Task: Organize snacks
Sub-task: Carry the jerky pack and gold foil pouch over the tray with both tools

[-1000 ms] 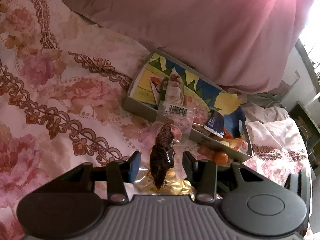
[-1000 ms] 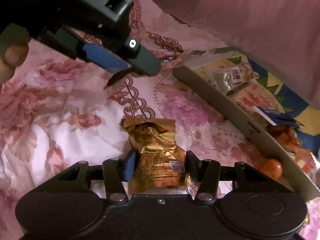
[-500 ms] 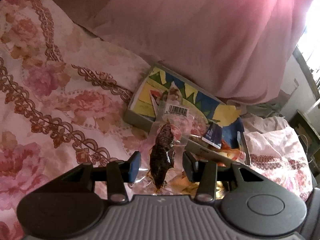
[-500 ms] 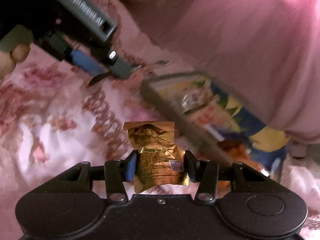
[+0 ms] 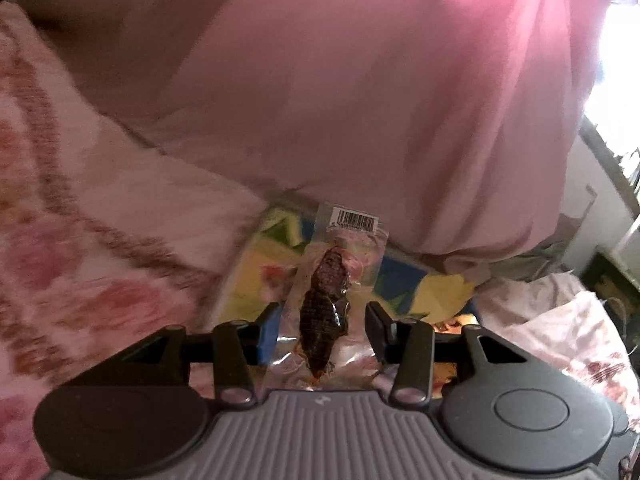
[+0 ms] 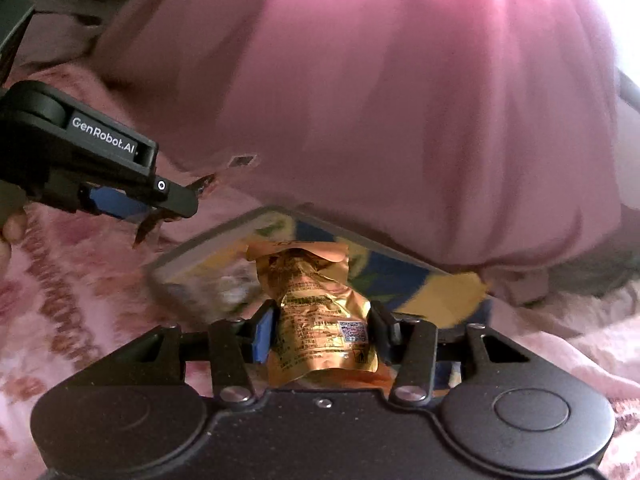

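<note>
Midway, by my read — left gripper [image 5: 322, 322] holds a clear dried-meat packet [image 5: 326, 312], right gripper [image 6: 322, 326] clamps a gold foil pouch [image 6: 316, 316], both above the patterned box [image 6: 208, 242] — neither dropped in yet.

pink curtain [image 5: 360, 100] hangs behind the floral bedsheet [image 5: 100, 240].

"GenRobot.AI" on left gripper [image 6: 168, 204], barcode on clear packet [image 5: 332, 280]

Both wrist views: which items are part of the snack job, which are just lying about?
Job:
- clear packet, in left gripper
- gold packet, in right gripper
- tray

Lying about:
- floral bedsheet
- pink cover
</note>
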`<state>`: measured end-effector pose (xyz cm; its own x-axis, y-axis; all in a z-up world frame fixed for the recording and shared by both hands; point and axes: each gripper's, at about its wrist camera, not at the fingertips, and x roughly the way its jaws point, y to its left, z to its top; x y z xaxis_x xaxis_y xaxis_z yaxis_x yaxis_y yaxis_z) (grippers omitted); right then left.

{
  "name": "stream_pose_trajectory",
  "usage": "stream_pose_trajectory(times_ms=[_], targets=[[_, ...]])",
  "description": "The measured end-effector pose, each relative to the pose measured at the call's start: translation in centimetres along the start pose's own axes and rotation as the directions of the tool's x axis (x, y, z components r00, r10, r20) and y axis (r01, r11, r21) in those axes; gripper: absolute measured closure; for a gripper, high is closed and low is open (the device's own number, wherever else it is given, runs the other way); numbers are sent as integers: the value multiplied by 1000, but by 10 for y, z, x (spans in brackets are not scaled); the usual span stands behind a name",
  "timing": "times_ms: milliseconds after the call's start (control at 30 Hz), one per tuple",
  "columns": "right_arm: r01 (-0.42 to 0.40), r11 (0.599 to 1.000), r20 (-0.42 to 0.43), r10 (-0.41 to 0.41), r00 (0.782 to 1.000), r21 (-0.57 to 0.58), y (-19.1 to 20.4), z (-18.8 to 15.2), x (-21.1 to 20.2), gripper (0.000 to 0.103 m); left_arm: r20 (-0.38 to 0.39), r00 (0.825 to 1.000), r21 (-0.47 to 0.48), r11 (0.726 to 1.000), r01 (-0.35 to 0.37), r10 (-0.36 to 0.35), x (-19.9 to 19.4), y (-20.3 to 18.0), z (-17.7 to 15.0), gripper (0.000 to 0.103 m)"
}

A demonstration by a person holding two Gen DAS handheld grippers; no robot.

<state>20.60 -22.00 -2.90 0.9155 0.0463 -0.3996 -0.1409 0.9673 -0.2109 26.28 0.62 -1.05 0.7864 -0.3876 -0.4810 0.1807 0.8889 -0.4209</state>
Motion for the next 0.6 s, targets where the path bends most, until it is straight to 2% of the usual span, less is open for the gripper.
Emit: stream_pose_trajectory(times_ms=[100, 200, 367, 467, 600], targets=[[47, 997, -20, -46, 999, 63, -21, 1, 12, 52, 2, 999, 2, 999, 52, -52, 29, -12, 4, 53], [82, 990, -42, -78, 996, 116, -39, 2, 24, 52, -15, 997, 4, 997, 74, -74, 57, -19, 1, 53], [107, 972, -112, -85, 990, 210, -60, -2, 52, 52, -47, 996, 46, 996, 77, -74, 96, -30, -4, 53], [119, 965, -144, -86, 986, 235, -66, -8, 60, 52, -74, 996, 114, 992, 57, -48, 107, -37, -10, 53], [129, 958, -175, -85, 981, 257, -67, -13, 65, 52, -115, 993, 161, 986, 48, -30, 115, -40, -20, 53]])
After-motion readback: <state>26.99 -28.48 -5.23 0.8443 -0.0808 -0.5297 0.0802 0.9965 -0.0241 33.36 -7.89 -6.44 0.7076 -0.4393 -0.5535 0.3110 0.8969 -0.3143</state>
